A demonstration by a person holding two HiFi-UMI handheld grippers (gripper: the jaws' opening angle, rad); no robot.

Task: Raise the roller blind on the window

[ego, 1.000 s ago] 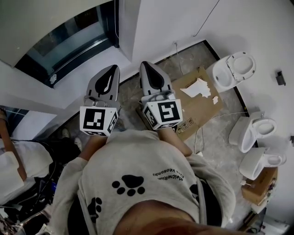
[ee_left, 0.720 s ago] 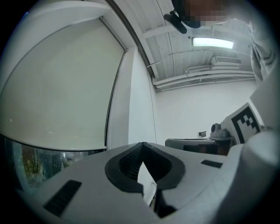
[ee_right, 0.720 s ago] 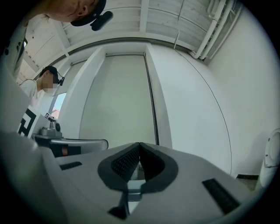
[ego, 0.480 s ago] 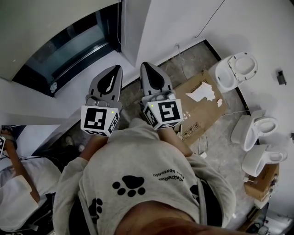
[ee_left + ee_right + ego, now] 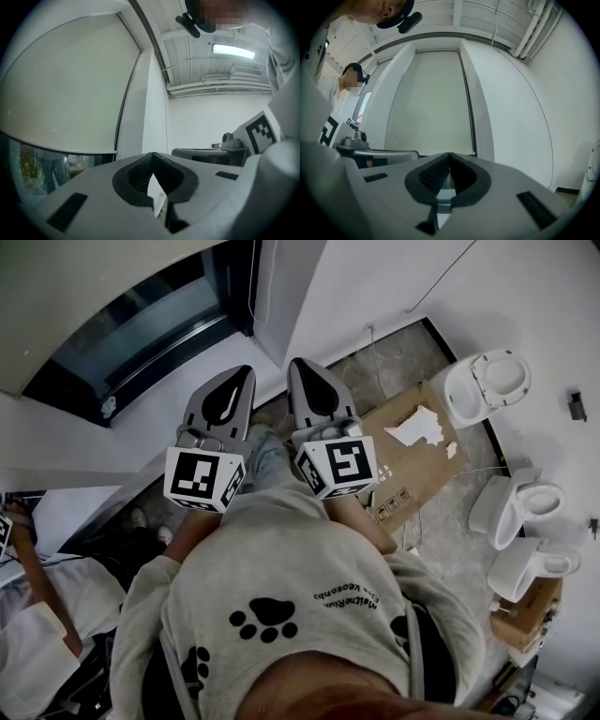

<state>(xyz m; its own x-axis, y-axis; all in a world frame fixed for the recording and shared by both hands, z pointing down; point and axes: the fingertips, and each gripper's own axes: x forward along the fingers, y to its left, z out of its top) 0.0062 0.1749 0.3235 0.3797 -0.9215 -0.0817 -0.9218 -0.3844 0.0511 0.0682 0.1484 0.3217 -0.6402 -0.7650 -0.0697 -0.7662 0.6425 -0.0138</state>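
The cream roller blind [image 5: 61, 89] covers most of the window and ends at a bottom bar [image 5: 70, 149], with a strip of bare glass [image 5: 42, 168] below it. In the right gripper view the blind [image 5: 431, 98] fills the window recess straight ahead. In the head view the window [image 5: 141, 324] lies at the upper left. My left gripper [image 5: 239, 376] and right gripper [image 5: 300, 369] are held side by side at waist height and point level at the window wall. Both are shut with nothing between the jaws, and neither touches the blind.
Three white toilets [image 5: 487, 381] stand on the floor at the right beside a flat cardboard sheet [image 5: 403, 460], with a cardboard box [image 5: 530, 610] at the lower right. Another person in white [image 5: 37, 652] stands at the left. A thin cable [image 5: 441, 282] runs down the wall.
Both grippers have moved forward together toward the window wall, still shut and side by side. The person at the left has shifted lower in the view.
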